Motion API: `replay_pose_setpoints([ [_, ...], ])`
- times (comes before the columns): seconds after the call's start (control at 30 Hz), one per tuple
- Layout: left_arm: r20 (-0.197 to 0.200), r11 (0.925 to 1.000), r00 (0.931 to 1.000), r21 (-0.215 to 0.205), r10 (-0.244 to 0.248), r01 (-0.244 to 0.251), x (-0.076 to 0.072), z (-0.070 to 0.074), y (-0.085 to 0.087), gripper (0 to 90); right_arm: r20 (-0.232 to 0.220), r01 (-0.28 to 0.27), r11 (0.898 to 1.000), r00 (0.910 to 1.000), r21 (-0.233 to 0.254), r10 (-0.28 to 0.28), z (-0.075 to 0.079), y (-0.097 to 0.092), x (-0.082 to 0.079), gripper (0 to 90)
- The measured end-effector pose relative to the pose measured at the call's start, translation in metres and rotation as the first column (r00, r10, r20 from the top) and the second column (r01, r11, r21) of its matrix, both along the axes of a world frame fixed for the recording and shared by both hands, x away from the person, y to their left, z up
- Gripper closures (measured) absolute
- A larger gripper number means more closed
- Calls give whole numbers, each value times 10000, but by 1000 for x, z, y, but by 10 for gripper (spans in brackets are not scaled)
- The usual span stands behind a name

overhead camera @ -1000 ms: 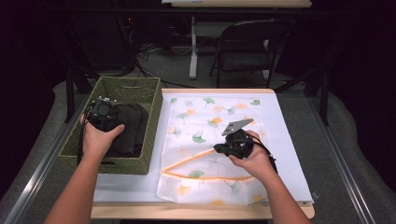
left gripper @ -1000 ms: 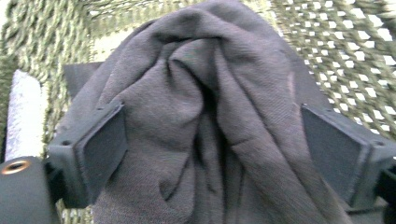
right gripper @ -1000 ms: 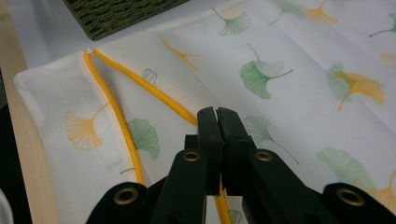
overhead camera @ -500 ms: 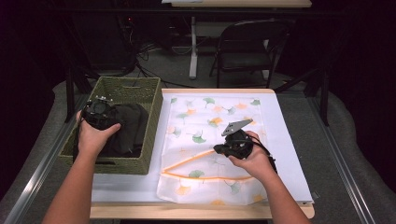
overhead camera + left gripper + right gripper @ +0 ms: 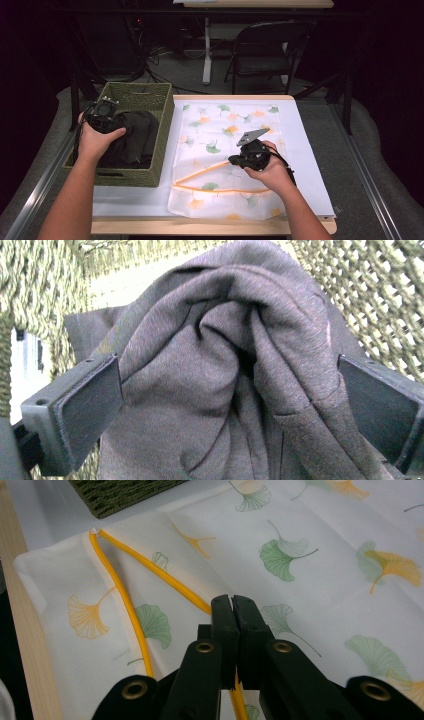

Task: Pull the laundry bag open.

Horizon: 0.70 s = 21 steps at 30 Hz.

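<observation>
Nearest: right tongs (image 5: 232, 600) are clamped tight on the orange trim (image 5: 160, 575) of the leaf-print bag (image 5: 225, 125), which lies flat on the worktop (image 5: 305, 165) w/ its mouth a bit open toward the front edge. Further back on the left, left tongs (image 5: 230, 385) are down in the basket (image 5: 164, 132), spread wide, just finished opening up, w/ the dark cloth (image 5: 137, 132) bunched between the pads but not pinched yet. Behind the worktop there's a chair (image 5: 265, 50).

What could go wrong imo: the cloth is a lumpy wad, so closing now might catch only one fold and the rest drags or drops back in the basket on the lift. Pads are close to the weave too, could snag the basket wall. And if the right grip slips off that thin trim, the bag mouth flops shut.

Count: 1 bag, 1 basket, 1 cloth afaict, 2 tongs, 1 chair.
</observation>
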State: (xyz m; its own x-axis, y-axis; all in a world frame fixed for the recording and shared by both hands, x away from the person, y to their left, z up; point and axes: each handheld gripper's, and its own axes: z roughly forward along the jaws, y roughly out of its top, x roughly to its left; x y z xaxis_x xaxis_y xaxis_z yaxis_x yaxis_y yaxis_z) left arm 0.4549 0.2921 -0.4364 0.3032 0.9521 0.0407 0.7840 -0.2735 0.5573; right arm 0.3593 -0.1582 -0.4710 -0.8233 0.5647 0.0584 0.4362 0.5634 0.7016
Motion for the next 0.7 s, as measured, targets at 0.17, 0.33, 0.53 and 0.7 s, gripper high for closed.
replay_pose_setpoints([
  [0.17,-153,9996,9995,-9,-271,271,5,3,-1,8,-30,-13,10000,10000,-32,13,-1,1,0,885],
  [0.33,-280,9990,9986,37,-442,444,13,4,3,6,-22,-72,9999,10000,-107,71,-2,2,0,885],
  [0.53,-409,9985,9977,-91,-549,545,21,-2,5,1,-44,-56,9999,10000,-128,55,-2,3,-1,885],
  [0.7,-457,9973,9969,-391,-641,623,23,-12,6,1,-48,-53,9999,10000,-129,53,-3,3,-1,885],
])
